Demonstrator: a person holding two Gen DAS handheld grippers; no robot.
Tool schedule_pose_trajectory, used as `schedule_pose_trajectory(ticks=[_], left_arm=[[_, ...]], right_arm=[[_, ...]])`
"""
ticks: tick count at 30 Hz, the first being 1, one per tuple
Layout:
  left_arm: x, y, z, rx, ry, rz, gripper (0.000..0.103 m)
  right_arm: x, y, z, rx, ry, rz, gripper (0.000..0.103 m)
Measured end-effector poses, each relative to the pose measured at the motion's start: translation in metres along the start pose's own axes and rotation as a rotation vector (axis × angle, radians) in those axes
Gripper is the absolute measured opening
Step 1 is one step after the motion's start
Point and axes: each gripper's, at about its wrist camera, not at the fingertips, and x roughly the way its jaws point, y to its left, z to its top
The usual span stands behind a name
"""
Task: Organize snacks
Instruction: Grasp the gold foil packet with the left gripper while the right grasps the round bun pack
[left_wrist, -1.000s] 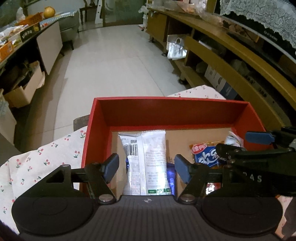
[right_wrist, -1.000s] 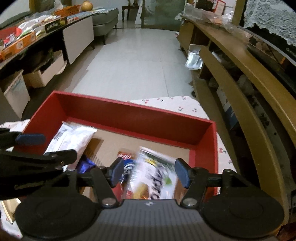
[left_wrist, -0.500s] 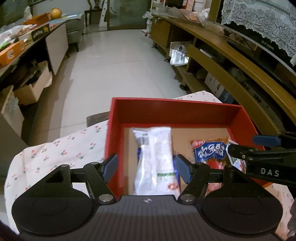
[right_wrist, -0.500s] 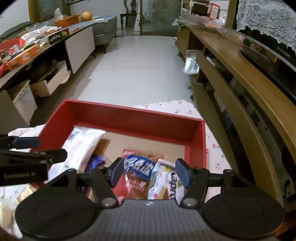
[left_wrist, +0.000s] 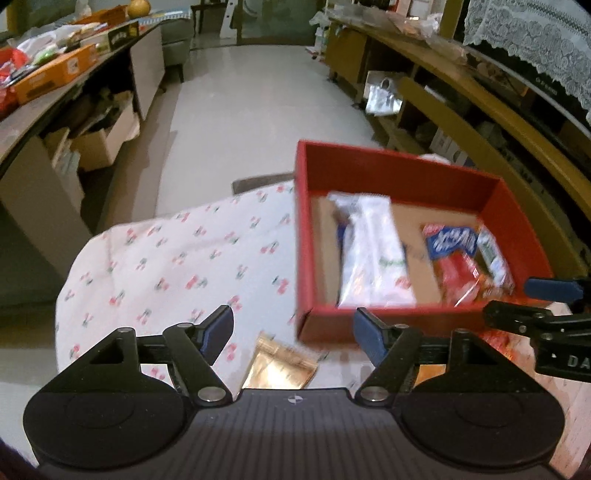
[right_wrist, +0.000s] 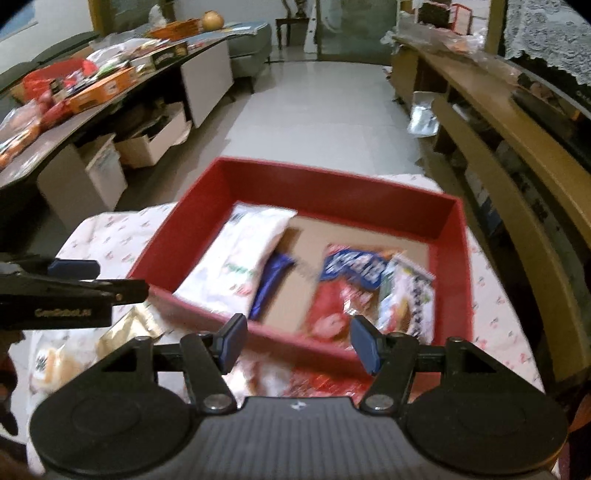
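The red box (left_wrist: 406, 173) stands on the cherry-print tablecloth (left_wrist: 166, 266). In it lie a long white packet (right_wrist: 247, 254), a dark blue bar (right_wrist: 271, 284), a blue-and-red packet (right_wrist: 347, 280) and a white patterned packet (right_wrist: 406, 295). My left gripper (left_wrist: 293, 326) hovers before the box's near left corner; its jaws are opening with nothing between them. Below it a gold packet (left_wrist: 280, 365) lies on the cloth. My right gripper (right_wrist: 299, 341) is open and empty over the box's near wall, above a red packet (right_wrist: 317, 380) on the cloth.
Another pale packet (right_wrist: 48, 362) lies on the cloth at the near left. A cluttered counter (right_wrist: 110, 85) with cardboard boxes under it runs along the left. Wooden shelving (right_wrist: 517, 155) lines the right. Past the table's far edge is tiled floor (right_wrist: 325, 110).
Both grippers have drawn back from inside the box to its near side. The patterned packet between the right fingers a second ago now lies in the box. The left jaws have widened.
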Motion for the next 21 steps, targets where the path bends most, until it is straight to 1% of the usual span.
schedule_pose_trajectory(ticks=[2, 5, 8, 10, 15, 18, 21], left_arm=[[0.003, 0.007, -0.007, 0.0, 0.023, 0.005, 0.079], [0.013, 0.015, -0.016, -0.001, 0.071, -0.014, 0.079], [0.025, 0.015, -0.023, 0.025, 0.116, -0.027, 0.079], [0.031, 0.011, -0.028, 0.048, 0.136, -0.022, 0.079], [0.043, 0.004, -0.031, 0.099, 0.158, 0.001, 0.079], [0.046, 0.0, -0.031, 0.122, 0.149, 0.023, 0.08], [0.044, -0.002, -0.033, 0.125, 0.144, 0.031, 0.076]], right_arm=[[0.001, 0.01, -0.007, -0.011, 0.02, 0.011, 0.084], [0.006, 0.023, -0.016, -0.037, 0.054, 0.026, 0.084], [0.012, 0.03, -0.02, -0.053, 0.077, 0.026, 0.085], [0.015, 0.03, -0.021, -0.05, 0.088, 0.023, 0.085], [0.02, 0.023, -0.019, -0.021, 0.103, 0.036, 0.085], [0.023, 0.023, -0.018, -0.025, 0.108, 0.032, 0.085], [0.029, 0.023, -0.018, -0.017, 0.121, 0.041, 0.085]])
